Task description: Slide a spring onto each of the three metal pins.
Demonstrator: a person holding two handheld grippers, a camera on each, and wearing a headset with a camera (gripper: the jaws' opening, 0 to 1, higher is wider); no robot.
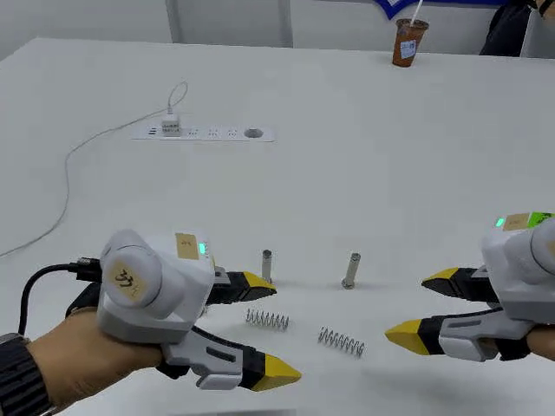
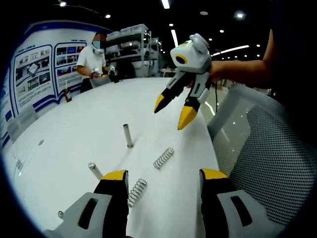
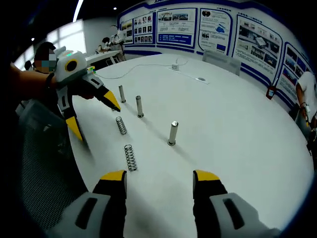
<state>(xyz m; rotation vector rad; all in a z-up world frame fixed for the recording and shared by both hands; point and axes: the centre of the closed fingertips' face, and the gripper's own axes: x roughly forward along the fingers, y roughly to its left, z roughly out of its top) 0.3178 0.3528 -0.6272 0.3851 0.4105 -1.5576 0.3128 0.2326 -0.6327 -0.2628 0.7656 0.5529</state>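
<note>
Two metal pins (image 1: 266,264) (image 1: 352,269) stand upright on the white table (image 1: 347,173). Two springs (image 1: 266,320) (image 1: 341,341) lie flat just in front of them. My left gripper (image 1: 270,328) is open at the lower left, its tips either side of the left spring but apart from it. My right gripper (image 1: 421,305) is open at the right, a short way from the right spring. The right gripper view has three pins (image 3: 121,93) (image 3: 139,106) (image 3: 172,133) and both springs (image 3: 121,125) (image 3: 130,157). In the left gripper view the springs (image 2: 163,157) (image 2: 136,191) lie ahead of my open left gripper (image 2: 164,174).
A white power strip (image 1: 204,133) with a plugged charger and trailing cable lies at the back left. A drink cup (image 1: 408,42) stands at the far edge. A mesh chair (image 2: 267,148) is beside the table edge. People stand in the background.
</note>
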